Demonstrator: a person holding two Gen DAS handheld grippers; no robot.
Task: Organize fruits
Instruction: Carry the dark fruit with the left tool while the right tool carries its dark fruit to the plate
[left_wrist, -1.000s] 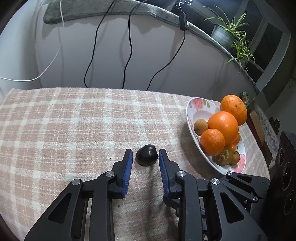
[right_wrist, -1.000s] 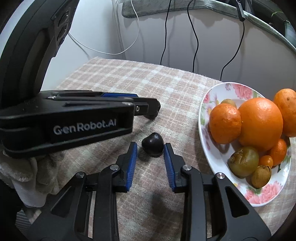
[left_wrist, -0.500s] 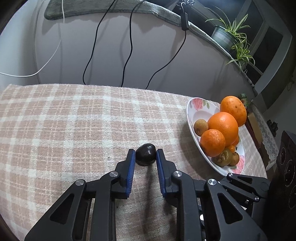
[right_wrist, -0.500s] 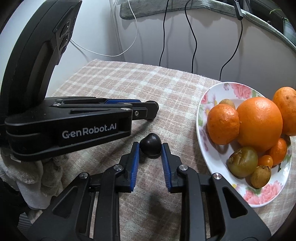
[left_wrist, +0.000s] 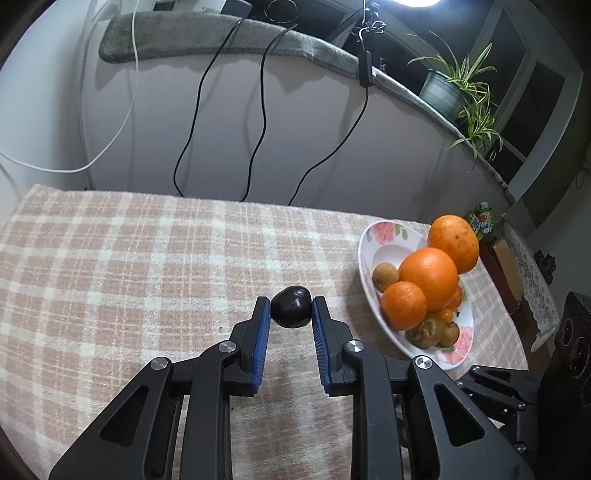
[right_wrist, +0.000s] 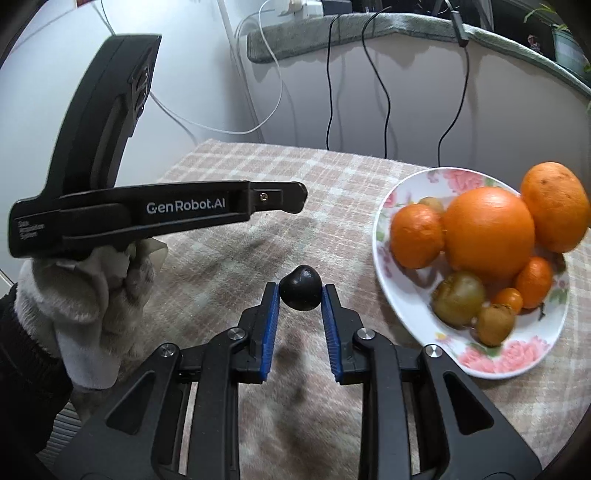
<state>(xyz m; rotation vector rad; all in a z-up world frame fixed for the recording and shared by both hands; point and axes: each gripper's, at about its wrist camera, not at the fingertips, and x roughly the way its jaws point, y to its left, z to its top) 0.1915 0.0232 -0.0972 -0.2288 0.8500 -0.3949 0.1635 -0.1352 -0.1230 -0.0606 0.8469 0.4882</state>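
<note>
Right wrist view, nearest first: the right gripper (right_wrist: 300, 295) has its blue-padded fingers clenched on a small dark rounded fruit (right_wrist: 300, 287), pinched at the very tips with its blunt point upward. A shadow on the pink-and-cream checked tablecloth (right_wrist: 295, 166) beneath suggests it hangs clear of the cloth. The white oval plate with pink flowers (right_wrist: 376, 236) lies just to the right and slightly ahead, so the carry runs rightward. The free spot is the plate's near-left rim, beside the piled oranges (right_wrist: 487, 229).

Further from the plate, the left gripper (left_wrist: 291, 308) is likewise closed on a glossy dark plum-like fruit (left_wrist: 291, 306), gripped across its width. The plate is well to its right, which leaves the right hand nearer. I judge these to be two separate fruits, though neither view shows both at once.

A second ago both pairs of fingers stood open either side of fruit resting on the cloth. Now both have closed and risen.
</note>
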